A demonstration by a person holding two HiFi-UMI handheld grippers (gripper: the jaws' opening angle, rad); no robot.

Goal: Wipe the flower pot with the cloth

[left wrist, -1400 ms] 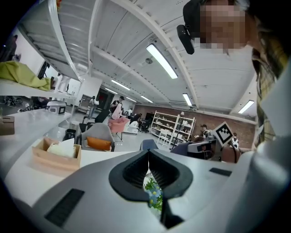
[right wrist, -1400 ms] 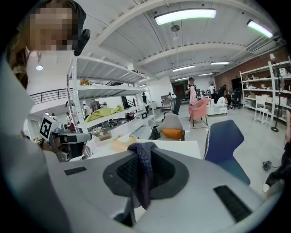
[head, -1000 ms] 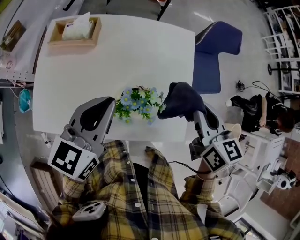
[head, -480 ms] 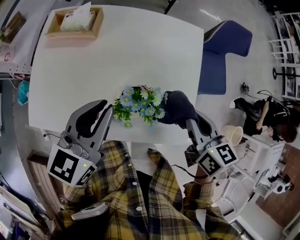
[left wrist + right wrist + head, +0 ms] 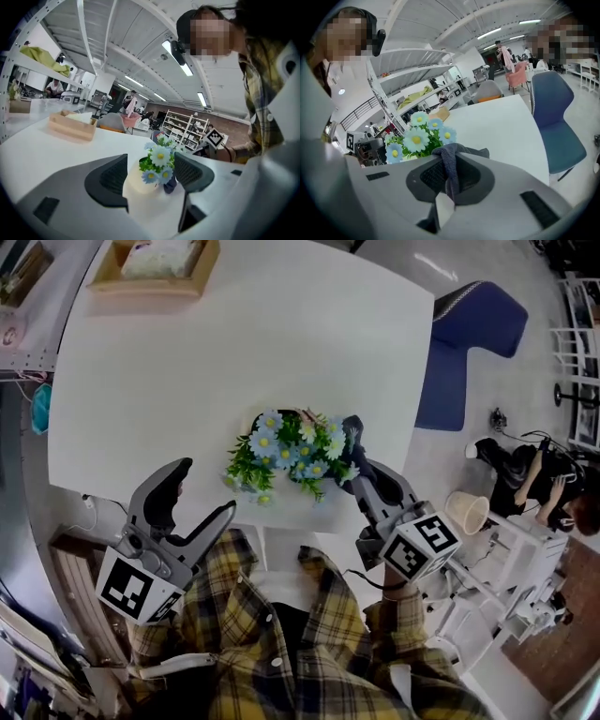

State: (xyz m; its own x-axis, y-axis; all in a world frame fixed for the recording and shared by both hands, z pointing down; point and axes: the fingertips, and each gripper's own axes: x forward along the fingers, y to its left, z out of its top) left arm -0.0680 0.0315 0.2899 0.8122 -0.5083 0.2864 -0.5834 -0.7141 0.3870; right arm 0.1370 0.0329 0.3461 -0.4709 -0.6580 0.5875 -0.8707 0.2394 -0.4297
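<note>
Standing near the middle of the table's [image 5: 253, 334] near edge, the pot [image 5: 135, 182] is cream and filled with blue and white flowers [image 5: 291, 451], which hide it from the head view.

The right gripper [image 5: 361, 465] comes in over the near edge on the pot's right. Its jaws are closed on the cloth [image 5: 451, 161], a dark grey fold pinched between the pads and draped over the tips. The cloth's free end lies low beside the pot's right side. Whether it touches the pot cannot be told.

The left gripper [image 5: 206, 488] hangs off the near edge toward the table's near left corner, apart from the pot. Its jaws are opening and hold nothing. In its own view the pot shows ahead in the gap between the pads, untouched by either.

A wooden box [image 5: 155, 263] sits at the far left corner. A blue chair [image 5: 464, 343] stands off the right edge.
</note>
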